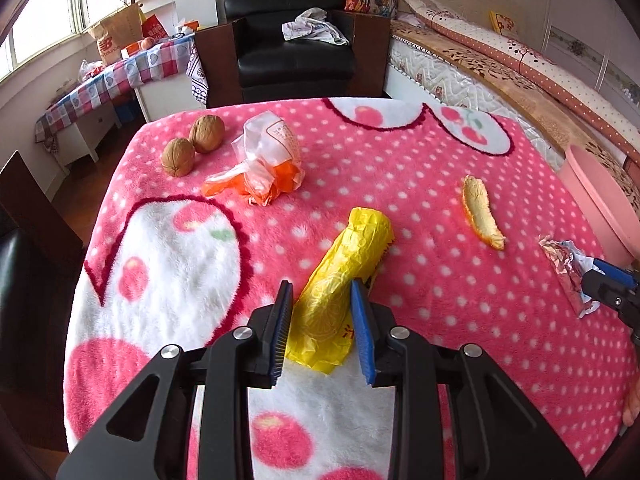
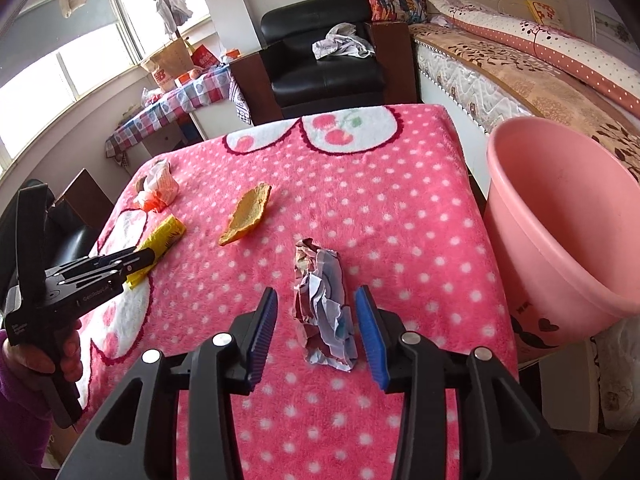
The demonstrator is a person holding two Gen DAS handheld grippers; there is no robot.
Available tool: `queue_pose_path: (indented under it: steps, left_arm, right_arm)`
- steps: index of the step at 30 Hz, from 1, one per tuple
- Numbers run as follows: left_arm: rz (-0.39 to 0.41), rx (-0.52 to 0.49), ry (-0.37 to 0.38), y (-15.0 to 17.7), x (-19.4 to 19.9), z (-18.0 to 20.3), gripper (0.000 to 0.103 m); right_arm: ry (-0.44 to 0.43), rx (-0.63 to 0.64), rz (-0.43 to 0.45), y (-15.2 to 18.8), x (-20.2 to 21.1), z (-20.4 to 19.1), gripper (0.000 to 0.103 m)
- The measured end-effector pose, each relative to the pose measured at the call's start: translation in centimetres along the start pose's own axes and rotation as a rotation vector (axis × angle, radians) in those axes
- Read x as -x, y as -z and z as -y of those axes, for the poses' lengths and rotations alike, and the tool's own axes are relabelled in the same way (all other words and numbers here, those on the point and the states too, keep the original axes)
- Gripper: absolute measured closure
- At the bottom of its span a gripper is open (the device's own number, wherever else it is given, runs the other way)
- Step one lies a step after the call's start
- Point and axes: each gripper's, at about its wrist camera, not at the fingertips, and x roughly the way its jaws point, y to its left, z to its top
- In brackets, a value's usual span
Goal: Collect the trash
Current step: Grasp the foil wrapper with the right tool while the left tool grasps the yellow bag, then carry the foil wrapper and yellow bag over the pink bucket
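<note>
Left wrist view — left gripper (image 1: pixel 322 320) spread around yellow wrapper (image 1: pixel 346 276) on pink blanket (image 1: pixel 400 168), not yet pinching. Right gripper (image 2: pixel 316 332) likewise agape astride crumpled wrapper (image 2: pixel 324 308). Step: grasping. Next, by my reckoning — squeeze, lift, carry to pink basin (image 2: pixel 560 240).

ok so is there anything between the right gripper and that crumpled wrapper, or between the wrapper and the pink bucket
Nothing visible. The right gripper is open with the crumpled wrapper already between its fingers, and only bare blanket lies between it and the pink bucket.
</note>
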Motion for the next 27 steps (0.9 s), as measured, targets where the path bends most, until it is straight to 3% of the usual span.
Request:
queue_pose_path:
  steps: [2, 7, 9, 11, 16, 18, 27]
  left_arm:
    - [0.005, -0.002, -0.001, 0.0, 0.2, 0.0, 0.075]
    - [0.022, 0.0, 0.004, 0.2, 1.0, -0.1, 0.09]
    - [0.027, 0.005, 0.02, 0.2, 1.5, 0.1, 0.093]
    - [0.034, 0.007, 0.038, 0.2, 2.2, 0.3, 0.094]
    - [0.053, 0.008, 0.077, 0.1, 3.7, 1.5, 0.095]
    - [0.062, 0.008, 0.091, 0.0, 4.1, 2.0, 0.095]
    - [0.123, -0.001, 0.189, -1.3, 6.8, 5.1, 0.095]
  right_arm:
    - [0.012, 0.0, -0.009, 0.1, -0.3, 0.1, 0.063]
    - [0.005, -0.006, -0.013, 0.5, -0.1, 0.3, 0.063]
    - [0.002, -0.002, -0.016, 0.6, -0.2, 0.4, 0.069]
    - [0.003, 0.004, -0.025, 0.7, -0.3, 0.3, 0.082]
    - [-0.008, 0.009, -0.016, 0.9, 0.2, 0.4, 0.086]
    - [-0.014, 0.009, -0.004, 0.9, 0.6, 0.5, 0.099]
    - [-0.04, -0.024, 0.077, 0.8, 3.9, 2.0, 0.1]
